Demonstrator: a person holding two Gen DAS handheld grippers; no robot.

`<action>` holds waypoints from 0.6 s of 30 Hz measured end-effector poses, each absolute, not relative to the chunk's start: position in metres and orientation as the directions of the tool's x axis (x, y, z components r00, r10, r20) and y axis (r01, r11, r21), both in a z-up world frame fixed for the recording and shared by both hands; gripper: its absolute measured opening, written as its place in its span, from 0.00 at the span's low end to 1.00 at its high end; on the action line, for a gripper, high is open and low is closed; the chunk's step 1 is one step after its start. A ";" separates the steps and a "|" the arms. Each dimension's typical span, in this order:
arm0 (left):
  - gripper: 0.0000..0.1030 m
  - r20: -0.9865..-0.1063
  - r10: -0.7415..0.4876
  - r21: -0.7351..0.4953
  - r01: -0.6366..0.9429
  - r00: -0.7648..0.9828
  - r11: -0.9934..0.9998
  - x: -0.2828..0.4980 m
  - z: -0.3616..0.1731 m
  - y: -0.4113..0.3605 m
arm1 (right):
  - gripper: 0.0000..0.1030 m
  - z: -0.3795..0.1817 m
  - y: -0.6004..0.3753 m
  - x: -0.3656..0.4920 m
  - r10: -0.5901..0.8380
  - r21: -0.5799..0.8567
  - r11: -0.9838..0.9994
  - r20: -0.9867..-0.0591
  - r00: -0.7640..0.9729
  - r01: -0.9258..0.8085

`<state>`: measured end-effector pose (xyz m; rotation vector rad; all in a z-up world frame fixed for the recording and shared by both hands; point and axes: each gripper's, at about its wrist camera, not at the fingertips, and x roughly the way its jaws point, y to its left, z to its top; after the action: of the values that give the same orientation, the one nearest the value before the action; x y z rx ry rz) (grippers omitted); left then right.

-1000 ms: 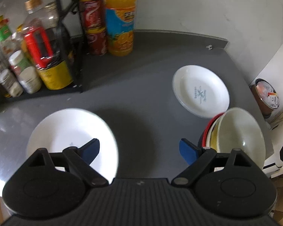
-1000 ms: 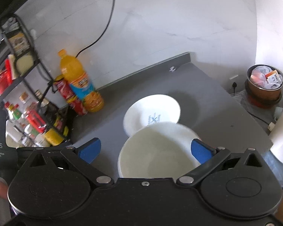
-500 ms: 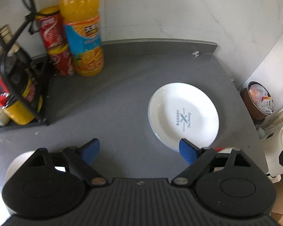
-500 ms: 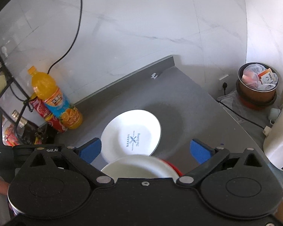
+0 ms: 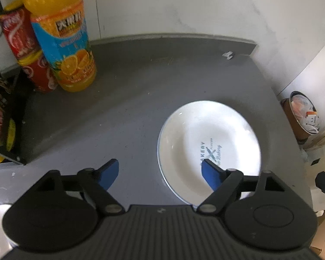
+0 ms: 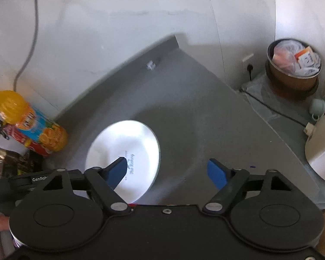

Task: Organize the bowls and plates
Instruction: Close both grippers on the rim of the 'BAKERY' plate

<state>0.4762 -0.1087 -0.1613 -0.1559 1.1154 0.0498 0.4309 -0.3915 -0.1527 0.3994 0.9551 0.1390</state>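
A white plate with blue "Bakery" print (image 5: 208, 143) lies flat on the grey counter (image 5: 140, 99); it also shows in the right wrist view (image 6: 127, 151). My left gripper (image 5: 160, 170) is open and empty above the plate's near left edge, its right finger over the plate. My right gripper (image 6: 169, 171) is open and empty, its left finger over the plate's near right part. A thin red sliver of the bowl stack (image 6: 133, 204) peeks out under the right gripper's body; the bowls are otherwise hidden.
An orange juice bottle (image 5: 62, 41) and red cans (image 5: 30, 54) stand at the back left by a black rack (image 5: 4, 117). The counter's right edge drops to a floor with a brown bin (image 6: 292, 65). A marble wall backs the counter.
Both grippers moved forward toward the printed plate, which now looks larger and closer. The bowl stack and the other white plate dropped out of view beneath the grippers.
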 end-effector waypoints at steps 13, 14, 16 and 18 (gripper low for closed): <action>0.53 -0.942 -0.026 -0.075 -0.136 0.333 0.988 0.515 -0.208 -0.098 | 0.64 -0.188 -0.365 0.490 0.308 0.367 0.928 -0.850 0.427 0.061; 0.52 -0.944 -0.031 -0.079 -0.136 0.329 0.987 0.517 -0.210 -0.098 | 0.63 -0.190 -0.365 0.494 0.310 0.365 0.929 -0.853 0.420 0.056; 0.51 -0.947 -0.039 -0.086 -0.132 0.320 0.987 0.522 -0.214 -0.098 | 0.63 -0.196 -0.362 0.502 0.304 0.353 0.934 -0.865 0.400 0.053; 0.49 -0.949 -0.048 -0.093 -0.132 0.312 0.987 0.525 -0.218 -0.099 | 0.61 -0.203 -0.361 0.508 0.301 0.343 0.938 -0.878 0.371 0.052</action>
<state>0.5255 -0.0987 -0.2179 -0.1646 1.2535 0.0559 0.5080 -0.3607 -0.2029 0.3394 1.1860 0.1631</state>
